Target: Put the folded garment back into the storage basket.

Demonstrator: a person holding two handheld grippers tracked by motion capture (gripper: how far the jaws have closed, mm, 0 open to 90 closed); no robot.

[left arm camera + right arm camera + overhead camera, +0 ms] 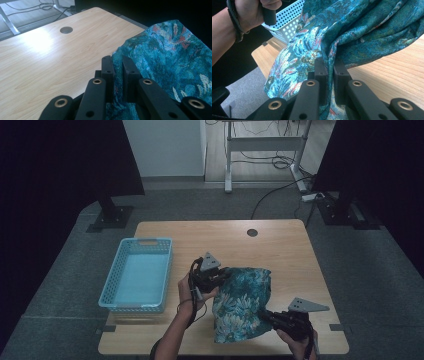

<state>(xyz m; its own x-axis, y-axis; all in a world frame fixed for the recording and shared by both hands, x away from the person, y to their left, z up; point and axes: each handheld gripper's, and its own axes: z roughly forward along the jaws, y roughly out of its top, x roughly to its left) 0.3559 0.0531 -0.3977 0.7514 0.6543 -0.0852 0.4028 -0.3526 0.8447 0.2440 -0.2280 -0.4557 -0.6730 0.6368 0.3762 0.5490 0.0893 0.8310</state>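
A teal cloth with a flower print (242, 302) hangs between my two grippers above the wooden table (280, 250). My left gripper (216, 279) holds its upper left edge; in the left gripper view the black jaws are shut on the cloth (172, 57), with the gripper (117, 65) pinching a fold. My right gripper (265, 315) holds the cloth's lower right part near the table's front edge. In the right gripper view the gripper (329, 67) is shut on a fold of the cloth (352, 27), which drapes over the table.
A light blue perforated basket (136, 275) stands on the table's left side, also in the right gripper view as the basket (287, 22). A round cable hole (252, 232) lies at the table's far edge. Dark stands and cables occupy the floor beyond.
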